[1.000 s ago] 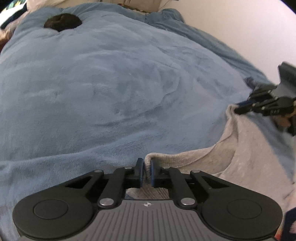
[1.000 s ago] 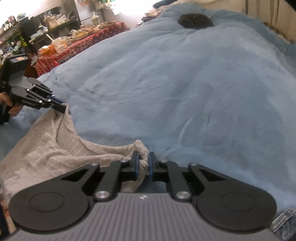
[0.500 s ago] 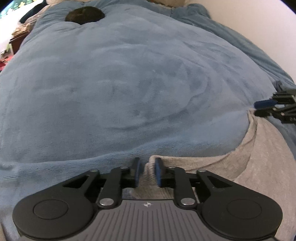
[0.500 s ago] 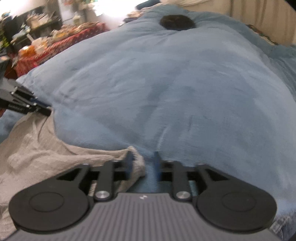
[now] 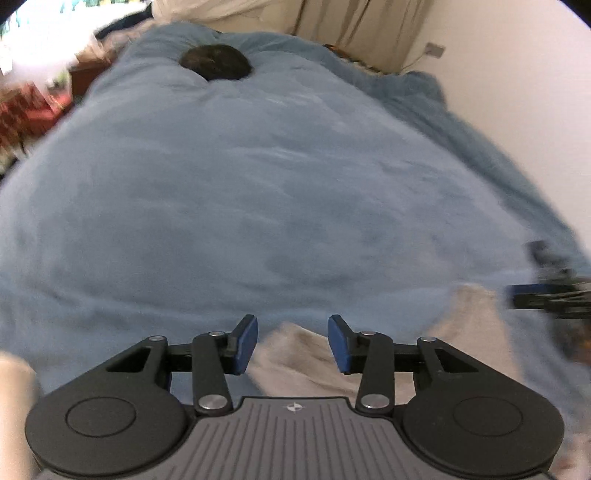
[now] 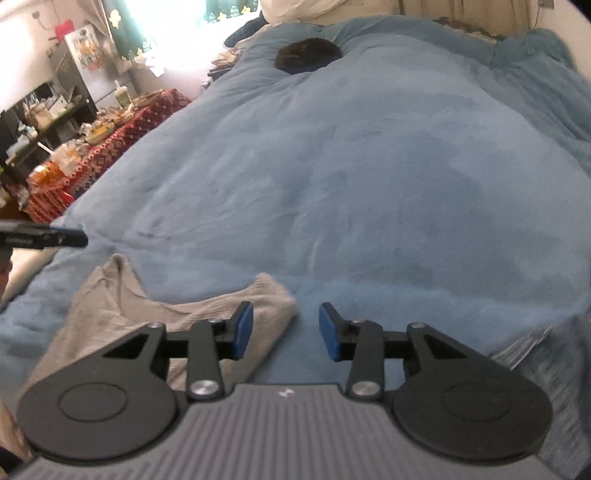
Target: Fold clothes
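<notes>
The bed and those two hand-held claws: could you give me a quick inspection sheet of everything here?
Surface: blue fleece blanket covering the bed.
Job's things: grey garment lying at the near edge, released.
Clutter: dark round object at the far end.
Grippers: left gripper opening over the garment; right gripper closing, its fingers pressing nothing.
Cables: nothing seen.
Surroundings: patterned red table crowded with items, curtains.

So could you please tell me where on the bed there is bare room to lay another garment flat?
The blue fleece blanket lies bare between the grey knit garment at the near edge and the dark round lump at the far end. The cluttered red-patterned table beside the bed is crowded.
</notes>
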The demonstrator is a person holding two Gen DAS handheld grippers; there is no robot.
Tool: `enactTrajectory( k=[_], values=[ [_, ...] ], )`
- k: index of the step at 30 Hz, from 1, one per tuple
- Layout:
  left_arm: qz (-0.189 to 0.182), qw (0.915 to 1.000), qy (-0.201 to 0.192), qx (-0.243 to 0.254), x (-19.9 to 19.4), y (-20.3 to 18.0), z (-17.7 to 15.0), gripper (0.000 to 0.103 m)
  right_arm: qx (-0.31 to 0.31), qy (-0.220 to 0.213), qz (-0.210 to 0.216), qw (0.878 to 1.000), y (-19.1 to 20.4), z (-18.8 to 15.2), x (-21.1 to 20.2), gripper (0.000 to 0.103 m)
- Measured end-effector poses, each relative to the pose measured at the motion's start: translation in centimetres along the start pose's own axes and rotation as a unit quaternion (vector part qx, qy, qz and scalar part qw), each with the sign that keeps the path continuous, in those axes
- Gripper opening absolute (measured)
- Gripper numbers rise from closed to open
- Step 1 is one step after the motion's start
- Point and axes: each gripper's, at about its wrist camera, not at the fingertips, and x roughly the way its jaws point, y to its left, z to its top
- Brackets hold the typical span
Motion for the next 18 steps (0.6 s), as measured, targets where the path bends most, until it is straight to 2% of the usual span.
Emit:
enactTrajectory(
  k=[3,4,5,6,9,12,14,16,18],
  values=[
    [-0.033,0.9987,0.019,-0.033,-0.6,-1.1,-1.8,0.04,0.047,-0.002,0.009,0.999,-1.0,-0.4,0.9,0.036],
    [-0.037,0.9984,0.024,-0.037,-0.6,-1.5,-2.3,0.041,0.058,-0.002,0.014,0.998,-1.4,-0.5,1.3,0.029],
    [-0.035,0.9983,0.028,-0.036,-0.5,-2.0,-2.6,0.04,0.067,-0.002,0.021,0.998,-1.8,-0.5,1.7,0.008],
    [-0.032,0.9984,0.033,-0.034,-0.3,-2.4,-2.9,0.04,0.077,-0.002,0.027,0.997,-2.2,-0.5,2.1,0.002],
    [-0.026,0.998,0.046,-0.034,0.6,-3.3,-3.3,0.04,0.039,0.013,0.011,0.999,-1.9,-0.5,3.3,0.002],
    [-0.034,0.9971,0.056,-0.039,1.5,-3.7,-3.1,0.041,0.02,0.006,0.002,1.0,-1.3,-0.6,2.3,0.005],
    [-0.029,0.9962,0.068,-0.045,2.5,-3.9,-2.9,0.041,0.004,-0.001,-0.007,1.0,-0.8,-0.8,1.3,0.017],
    [-0.008,0.9955,0.082,-0.046,3.5,-4.0,-2.8,0.041,-0.019,-0.009,-0.018,1.0,0.0,-1.3,-0.3,0.027],
    [0.006,0.9954,0.088,-0.039,4.2,-4.2,-2.7,0.04,-0.019,-0.013,-0.012,1.0,0.5,-1.9,-2.0,0.034]
  ],
)
